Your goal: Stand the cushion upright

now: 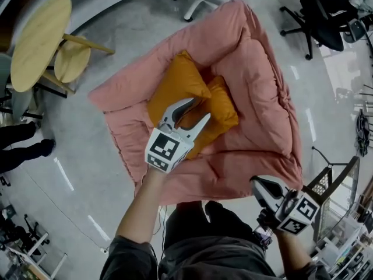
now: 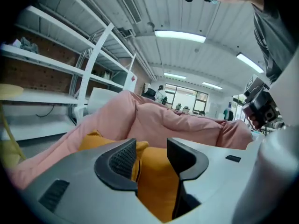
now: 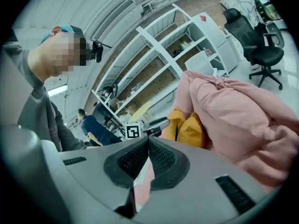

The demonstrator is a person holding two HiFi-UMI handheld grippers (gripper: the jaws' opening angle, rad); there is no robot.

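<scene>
1. Room: workshop with a glossy grey floor [image 1: 116, 51], white shelving [image 2: 70, 64], a round pale wooden table [image 1: 38, 39] and a black office chair [image 1: 323, 16].
2. Surface: large pink quilted pad [image 1: 262, 98], puffy and creased, lying on the floor.
3. Two orange cushions lie tilted on the pad's middle, touching: rear cushion [image 1: 175, 86] and front cushion [image 1: 224, 107]. Both are smooth and plump.
4. Left gripper [image 1: 198, 111]: jaws partly apart over the cushions, orange fabric showing in the gap, not clamped.
5. Right gripper [image 1: 259, 185]: ribbed pads closed tip to tip at the pad's near edge. Cannot tell whether it pinches any fabric.
</scene>
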